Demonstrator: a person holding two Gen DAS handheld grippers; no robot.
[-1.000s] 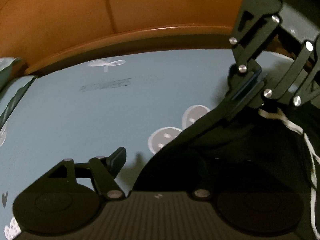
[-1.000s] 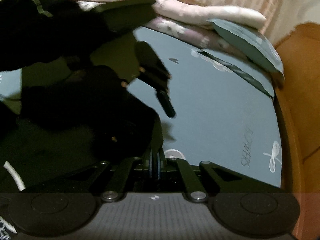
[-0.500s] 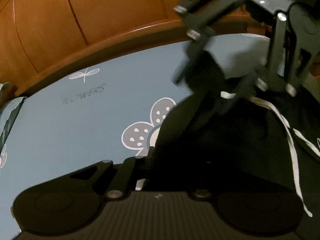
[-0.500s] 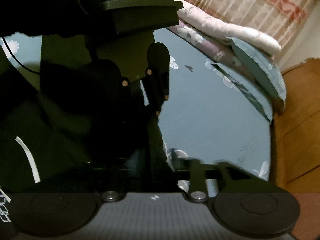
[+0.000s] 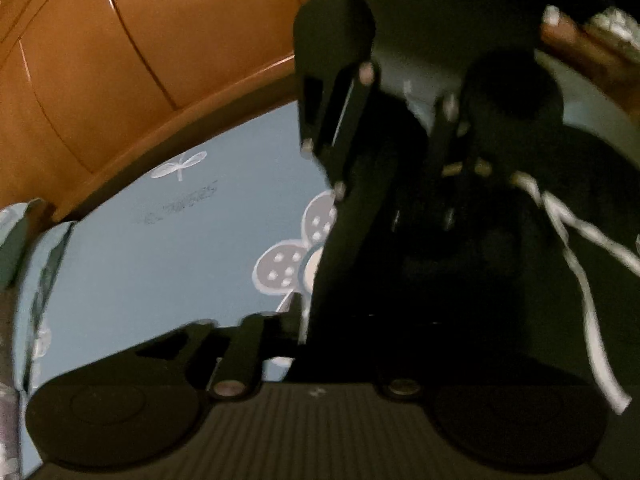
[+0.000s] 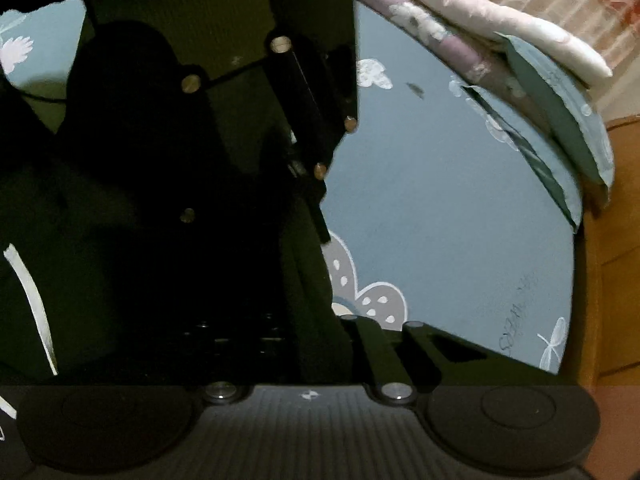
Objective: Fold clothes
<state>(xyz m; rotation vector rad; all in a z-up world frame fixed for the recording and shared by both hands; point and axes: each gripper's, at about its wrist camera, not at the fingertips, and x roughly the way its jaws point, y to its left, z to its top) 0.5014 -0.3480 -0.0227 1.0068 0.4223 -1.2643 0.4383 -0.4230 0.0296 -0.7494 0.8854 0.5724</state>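
Both clamped on black garment (image 5: pixel 460 280): left gripper (image 5: pixel 316 320) and right gripper (image 6: pixel 316 320), close together over blue flowered bedsheet (image 6: pixel 440 200), white drawstring (image 5: pixel 580 272) dangling.

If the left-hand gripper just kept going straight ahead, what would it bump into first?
Most likely the black garment, bunched right ahead of the left gripper. The right gripper hangs just beyond it; depth is hard to judge in this blur.

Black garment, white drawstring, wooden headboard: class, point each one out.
black garment (image 5: pixel 460 280), left wrist view, on its dark body.
white drawstring (image 5: pixel 592 308), left wrist view, mid-cord.
wooden headboard (image 5: pixel 140 60), left wrist view, on its panel.
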